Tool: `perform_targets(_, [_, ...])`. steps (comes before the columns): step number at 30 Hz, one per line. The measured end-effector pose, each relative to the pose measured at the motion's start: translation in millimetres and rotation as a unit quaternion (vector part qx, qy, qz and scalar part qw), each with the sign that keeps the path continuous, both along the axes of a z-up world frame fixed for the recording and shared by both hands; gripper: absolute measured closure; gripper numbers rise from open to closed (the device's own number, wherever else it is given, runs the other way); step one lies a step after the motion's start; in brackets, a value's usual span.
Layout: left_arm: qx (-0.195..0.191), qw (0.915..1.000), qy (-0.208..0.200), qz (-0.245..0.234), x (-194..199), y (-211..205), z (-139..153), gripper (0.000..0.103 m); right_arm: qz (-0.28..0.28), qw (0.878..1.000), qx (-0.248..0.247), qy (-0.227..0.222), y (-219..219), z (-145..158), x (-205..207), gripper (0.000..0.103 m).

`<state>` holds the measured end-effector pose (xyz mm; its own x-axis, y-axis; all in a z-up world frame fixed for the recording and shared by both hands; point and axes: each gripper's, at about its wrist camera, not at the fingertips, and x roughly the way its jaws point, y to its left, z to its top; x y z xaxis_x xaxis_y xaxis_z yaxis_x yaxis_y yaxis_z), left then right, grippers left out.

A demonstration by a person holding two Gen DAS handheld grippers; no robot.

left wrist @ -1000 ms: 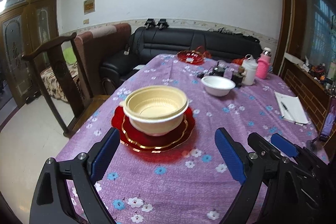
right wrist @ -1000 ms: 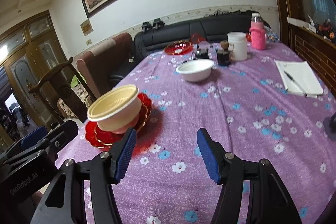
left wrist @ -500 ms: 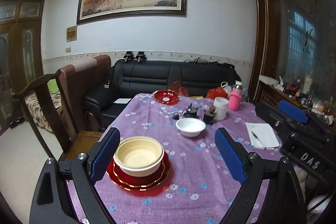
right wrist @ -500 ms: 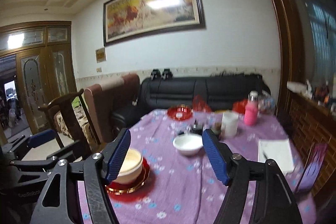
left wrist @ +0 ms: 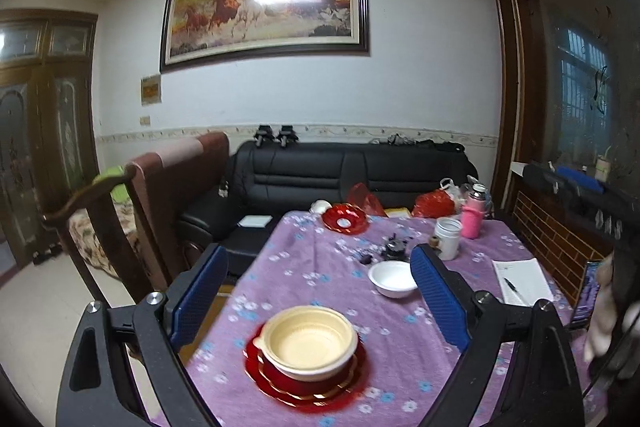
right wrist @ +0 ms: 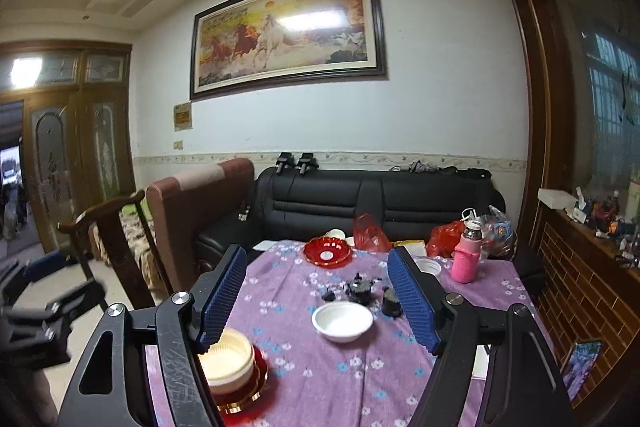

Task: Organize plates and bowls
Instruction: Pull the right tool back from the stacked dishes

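Note:
A cream bowl (left wrist: 310, 343) sits on a red gold-rimmed plate (left wrist: 308, 385) at the near end of the purple flowered table (left wrist: 404, 347). A white bowl (left wrist: 393, 279) stands mid-table and a second red plate (left wrist: 345, 218) lies at the far end. My left gripper (left wrist: 318, 301) is open and empty, held high above and back from the cream bowl. My right gripper (right wrist: 318, 301) is open and empty, also raised; in its view the cream bowl (right wrist: 228, 357) on its red plate (right wrist: 244, 393) is low left, the white bowl (right wrist: 342, 321) centre, the far red plate (right wrist: 327, 251) beyond.
A small teapot (right wrist: 360, 287), a white jar (left wrist: 447, 243), a pink bottle (left wrist: 472, 217) and red bags (left wrist: 432, 205) crowd the far end. A notebook with pen (left wrist: 520, 281) lies at the right edge. A wooden chair (left wrist: 104, 227) stands left; a black sofa (left wrist: 344, 175) behind.
Both grippers have lifted up and drawn back from the table, so the bowls and plates look smaller and lower. Both stay open. Nothing on the table has moved.

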<state>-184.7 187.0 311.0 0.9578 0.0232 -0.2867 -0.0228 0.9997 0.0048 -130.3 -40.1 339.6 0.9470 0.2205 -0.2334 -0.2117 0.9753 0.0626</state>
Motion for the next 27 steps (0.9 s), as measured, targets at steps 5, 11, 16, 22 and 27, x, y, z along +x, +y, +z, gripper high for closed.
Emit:
perform_targets(5, [0.016, 0.9996, -0.022, 0.008, 6, 8, 13, 0.010, -0.019, 0.999, 0.029, 0.013, 0, 25, 35, 0.023])
perform_targets(11, [-0.036, 0.9993, -0.003, -0.002, 40, 19, 17, 0.010, -0.021, 0.996, 0.061, 0.062, 8, 4, 92, 0.019])
perform_targets(16, [-0.048, 0.9977, 0.045, -0.012, 76, 13, -4, 0.010, -0.045, 0.992, 0.053, 0.102, -2, -37, 135, 0.019])
perform_targets(22, [-0.069, 0.9925, 0.099, -0.016, 125, 7, -37, 0.010, -0.073, 0.983, 0.054, 0.157, -31, -92, 175, 0.019])
perform_targets(27, [-0.095, 0.9810, 0.168, -0.023, 180, -2, -76, 0.010, -0.090, 0.973, 0.061, 0.204, -53, -134, 211, 0.019])
